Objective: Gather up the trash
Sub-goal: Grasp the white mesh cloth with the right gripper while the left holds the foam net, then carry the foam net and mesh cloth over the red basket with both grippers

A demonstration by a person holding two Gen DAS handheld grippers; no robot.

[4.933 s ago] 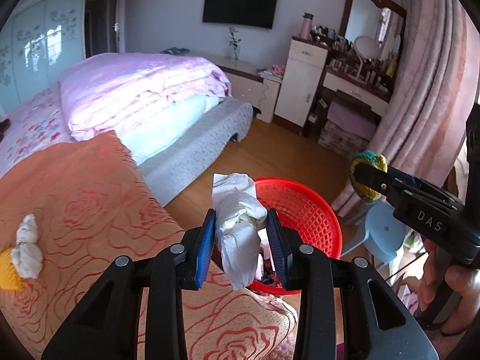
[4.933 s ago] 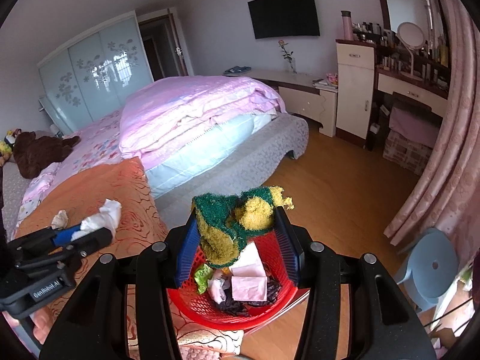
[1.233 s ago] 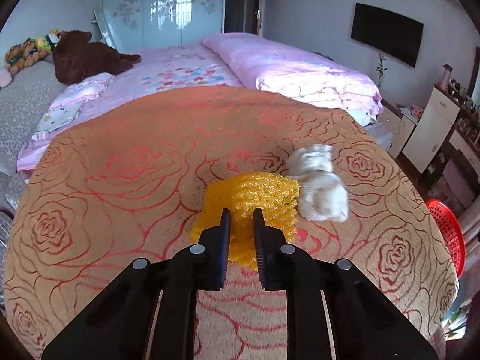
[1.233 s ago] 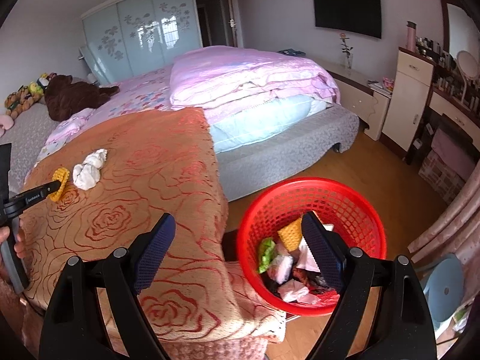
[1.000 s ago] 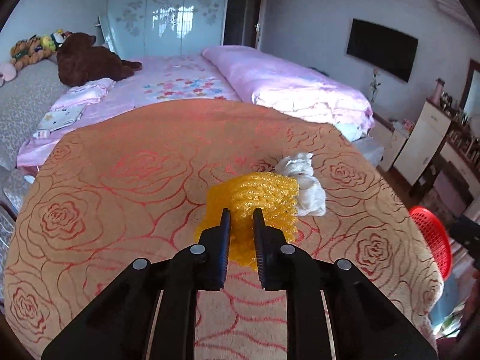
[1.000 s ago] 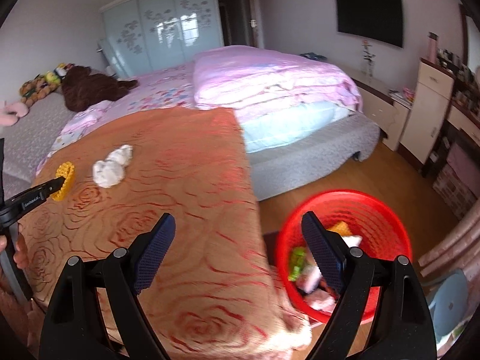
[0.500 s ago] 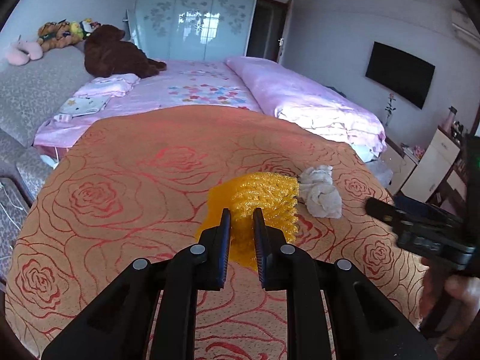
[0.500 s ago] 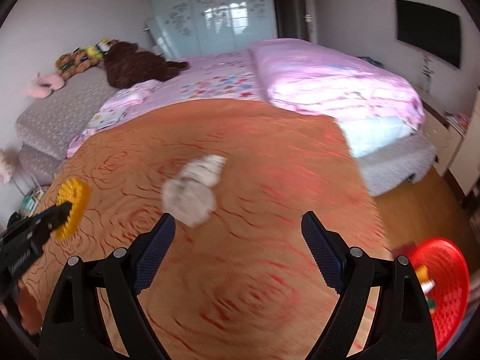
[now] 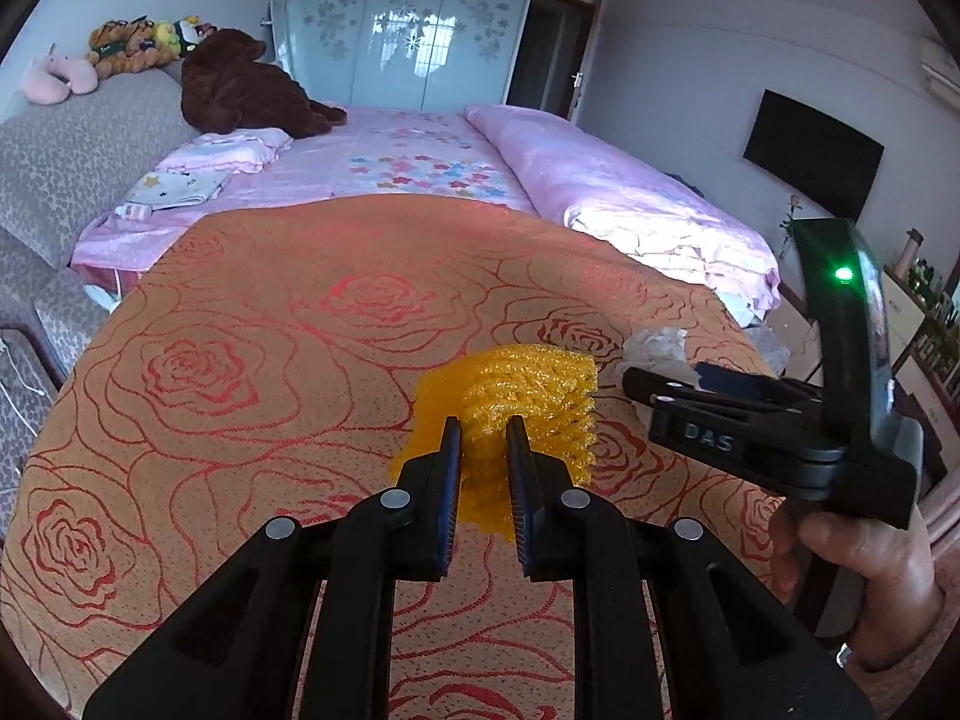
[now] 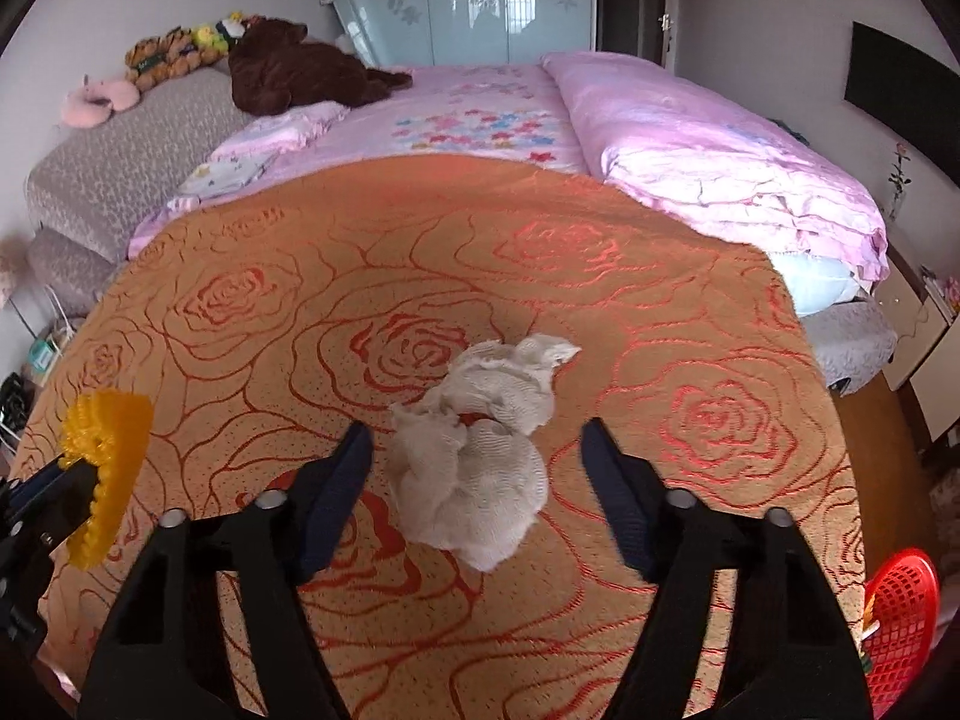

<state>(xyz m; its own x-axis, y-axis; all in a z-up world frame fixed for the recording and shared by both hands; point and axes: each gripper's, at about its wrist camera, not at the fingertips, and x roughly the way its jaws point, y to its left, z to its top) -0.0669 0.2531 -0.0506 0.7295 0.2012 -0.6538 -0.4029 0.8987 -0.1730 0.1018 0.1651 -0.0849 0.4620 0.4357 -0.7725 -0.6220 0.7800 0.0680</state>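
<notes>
My left gripper point(image 9: 483, 429) is shut on a yellow foam net point(image 9: 528, 396), holding it just above the orange rose-patterned cover point(image 9: 240, 372). The same net point(image 10: 108, 438) shows at the left edge of the right wrist view. A crumpled white cloth point(image 10: 480, 450) lies on the cover between the fingers of my right gripper point(image 10: 477, 438), whose jaws are closing; the pads stand clear of the cloth on both sides. In the left wrist view the right gripper point(image 9: 636, 381) reaches in from the right over the white cloth point(image 9: 654, 348), held by a hand point(image 9: 864, 576).
A red mesh basket point(image 10: 900, 612) stands on the floor past the cover's right corner. Behind lie a pink bed point(image 10: 510, 114) with a folded pink duvet point(image 10: 720, 144), a brown plush bear point(image 10: 300, 72), and a grey headboard point(image 9: 78, 144).
The right gripper swept left from the red basket to over the white cloth and began narrowing around it. The left gripper kept its hold on the yellow net and shifted only slightly.
</notes>
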